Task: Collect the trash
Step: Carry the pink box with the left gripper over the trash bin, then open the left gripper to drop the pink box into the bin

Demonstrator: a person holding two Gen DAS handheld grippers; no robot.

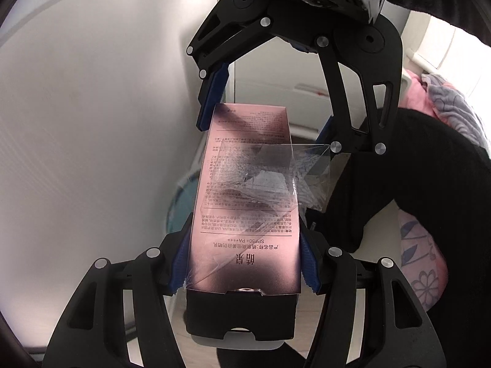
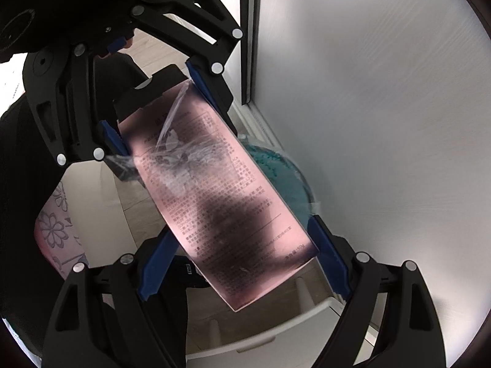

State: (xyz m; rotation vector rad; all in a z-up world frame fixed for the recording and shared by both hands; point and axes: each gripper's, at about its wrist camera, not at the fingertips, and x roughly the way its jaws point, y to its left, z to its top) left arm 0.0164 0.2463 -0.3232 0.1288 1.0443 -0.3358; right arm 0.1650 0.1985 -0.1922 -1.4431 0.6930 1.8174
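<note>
My left hand-held gripper squeezes one end of the pink box, its blue pads flat on the two long sides. The box is up in the air between my two grippers, not resting on anything.

I think the box is light and made of thin card, so it could dent if I squeeze hard. It looks shiny and may be slippery. A loose bit of clear wrap hangs off the middle and could slide, so the bare ends are the best places to hold. The black flap at the left end looks open; I cannot see if anything is inside.

My right hand-held gripper has its pads on both sides of the other end, holding the box too.

Below the box is a round bin with a blue-green bag. What is in it is too blurry to tell.
</note>
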